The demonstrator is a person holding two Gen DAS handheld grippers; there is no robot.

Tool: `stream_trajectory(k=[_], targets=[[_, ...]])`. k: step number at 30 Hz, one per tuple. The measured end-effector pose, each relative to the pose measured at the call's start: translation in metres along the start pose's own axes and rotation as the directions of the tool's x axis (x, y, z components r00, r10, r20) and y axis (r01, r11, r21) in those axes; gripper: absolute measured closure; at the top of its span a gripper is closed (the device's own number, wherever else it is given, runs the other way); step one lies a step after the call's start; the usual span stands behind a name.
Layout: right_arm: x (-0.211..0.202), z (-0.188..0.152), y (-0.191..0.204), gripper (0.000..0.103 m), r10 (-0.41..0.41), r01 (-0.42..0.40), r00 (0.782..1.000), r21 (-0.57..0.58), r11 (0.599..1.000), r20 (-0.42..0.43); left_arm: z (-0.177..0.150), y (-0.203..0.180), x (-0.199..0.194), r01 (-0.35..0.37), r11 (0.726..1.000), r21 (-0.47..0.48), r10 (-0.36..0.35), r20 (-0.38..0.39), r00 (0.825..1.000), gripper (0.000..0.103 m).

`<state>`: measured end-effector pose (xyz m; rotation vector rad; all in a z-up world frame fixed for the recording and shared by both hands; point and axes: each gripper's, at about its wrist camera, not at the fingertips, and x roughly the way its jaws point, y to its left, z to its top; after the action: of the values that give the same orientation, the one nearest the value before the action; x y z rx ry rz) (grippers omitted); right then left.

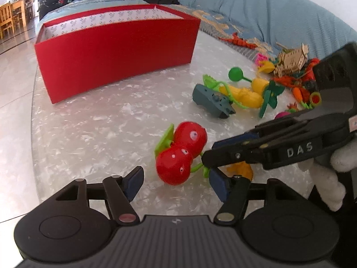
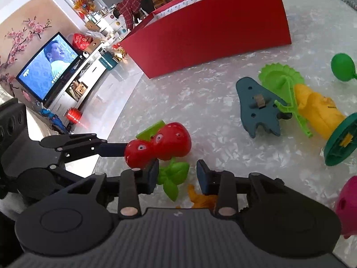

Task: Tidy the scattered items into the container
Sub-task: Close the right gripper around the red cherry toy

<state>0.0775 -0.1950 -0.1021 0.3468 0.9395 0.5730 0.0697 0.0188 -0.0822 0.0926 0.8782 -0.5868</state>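
Cherry toy [image 1: 180,154] sits between both tongs: left gripper [image 1: 176,182] spread wide around it, right gripper [image 2: 177,175] released over its green stem. Pickup step, I'd say; next comes a squeeze, then carrying to the red box [image 1: 116,51] beyond.

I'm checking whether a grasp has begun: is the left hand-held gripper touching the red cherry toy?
Apart. The left wrist view shows bare tabletop between each pad of the open left hand-held gripper and the red cherry toy, which sits ahead of its fingertips.

Bright daylight, glossy table [image 1: 93,120] glare (fisheye-bent edges), mild blur.
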Motion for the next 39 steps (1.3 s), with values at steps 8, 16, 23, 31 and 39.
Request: stream_trajectory(k=[8, 16, 23, 31, 39], targets=[[-0.001, -0.004, 0.014, 0.067, -0.027, 0.027, 1.000, -0.089, 0.996, -0.003, 0.002, 0.006, 0.000, -0.084, 0.996, -0.039, 0.084, -0.005, 0.996, 0.029], [-0.004, -0.007, 0.013, 0.086, -0.008, 0.008, 1.000, -0.070, 0.998, -0.002, 0.002, 0.005, -0.001, -0.064, 0.997, -0.050, 0.065, 0.020, 0.998, 0.063], [-0.007, -0.009, 0.012, 0.086, 0.015, -0.015, 1.000, -0.046, 0.999, -0.001, 0.002, 0.003, -0.003, -0.054, 0.998, -0.040, 0.055, 0.036, 0.998, 0.063], [-0.006, -0.008, 0.014, 0.086, -0.010, 0.011, 1.000, -0.065, 0.998, 0.016, 0.004, 0.003, -0.001, -0.048, 0.998, -0.051, 0.050, 0.050, 0.997, 0.063], [-0.012, -0.002, 0.005, 0.081, -0.037, 0.038, 0.999, -0.012, 0.999, 0.035, 0.002, -0.002, 0.004, -0.024, 0.999, -0.021, 0.024, 0.021, 0.999, 0.066]])
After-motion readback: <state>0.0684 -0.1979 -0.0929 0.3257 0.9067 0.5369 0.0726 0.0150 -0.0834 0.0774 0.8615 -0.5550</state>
